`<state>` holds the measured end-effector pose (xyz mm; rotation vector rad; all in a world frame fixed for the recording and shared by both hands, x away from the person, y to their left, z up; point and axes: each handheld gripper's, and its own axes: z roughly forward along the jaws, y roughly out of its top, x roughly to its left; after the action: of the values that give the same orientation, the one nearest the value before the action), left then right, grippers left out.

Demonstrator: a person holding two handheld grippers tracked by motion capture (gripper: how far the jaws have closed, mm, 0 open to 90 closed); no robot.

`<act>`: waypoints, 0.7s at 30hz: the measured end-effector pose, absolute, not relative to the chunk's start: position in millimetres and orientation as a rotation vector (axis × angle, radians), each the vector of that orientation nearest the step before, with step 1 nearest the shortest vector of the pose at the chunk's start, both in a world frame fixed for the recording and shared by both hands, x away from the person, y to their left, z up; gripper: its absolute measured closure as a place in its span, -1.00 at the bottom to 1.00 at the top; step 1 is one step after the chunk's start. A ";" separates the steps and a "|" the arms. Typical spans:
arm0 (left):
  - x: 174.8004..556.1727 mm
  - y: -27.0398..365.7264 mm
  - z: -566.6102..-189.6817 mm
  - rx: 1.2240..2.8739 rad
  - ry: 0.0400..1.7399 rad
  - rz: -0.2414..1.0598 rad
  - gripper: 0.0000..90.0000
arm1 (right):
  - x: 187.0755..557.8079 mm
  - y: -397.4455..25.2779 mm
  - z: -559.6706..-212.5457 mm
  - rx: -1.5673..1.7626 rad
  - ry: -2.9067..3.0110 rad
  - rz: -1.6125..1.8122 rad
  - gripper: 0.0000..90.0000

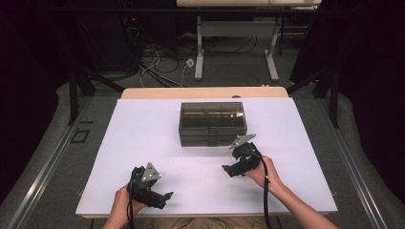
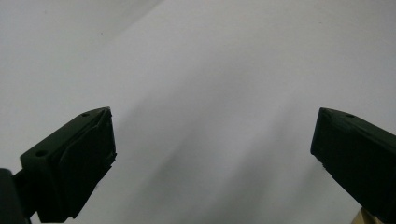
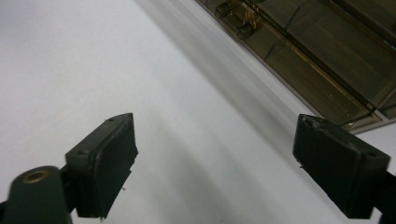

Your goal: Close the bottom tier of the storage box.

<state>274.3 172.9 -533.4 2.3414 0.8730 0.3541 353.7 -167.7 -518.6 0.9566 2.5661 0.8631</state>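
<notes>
A smoky clear plastic box [image 1: 212, 123] with a closed lid and inner dividers stands in the middle of the white table [image 1: 143, 143]. My right gripper [image 1: 230, 169] hovers just in front of the box's right corner, jaws wide apart with nothing between them. The right gripper view has the box [image 3: 327, 56] at the upper right, its front latches [image 3: 236, 21] showing. My left gripper [image 1: 165, 198] is near the table's front left, open and empty, far from the box. In the left gripper view my left gripper [image 2: 212, 140] points at bare white tabletop.
Past the table's far wooden edge [image 1: 205, 92] lies a floor with cables and the white legs of another table [image 1: 236, 43]. Dark curtains and black stands flank both sides. Grey floor rails run along the left and right.
</notes>
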 end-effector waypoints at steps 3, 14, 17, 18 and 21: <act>274.0 172.8 -533.6 2.336 0.875 0.360 -1.00 | 349.3 -172.5 -518.1 0.944 2.572 0.868 -0.82; 274.1 172.5 -533.5 2.339 0.875 0.363 -1.00 | 331.1 -193.2 -517.1 0.961 2.573 0.880 -0.97; 274.2 172.7 -533.4 2.338 0.873 0.359 -1.00 | 325.5 -197.4 -516.7 0.973 2.576 0.876 -0.99; 274.2 172.7 -533.4 2.338 0.874 0.359 -1.00 | 323.5 -198.1 -517.4 0.975 2.562 0.883 -0.99; 274.3 172.5 -533.2 2.342 0.871 0.360 -1.00 | 317.9 -202.0 -516.0 0.974 2.560 0.872 -1.00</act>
<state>274.3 172.5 -533.2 2.3422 0.8713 0.3603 317.9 -202.0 -516.0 0.9741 2.5598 0.8720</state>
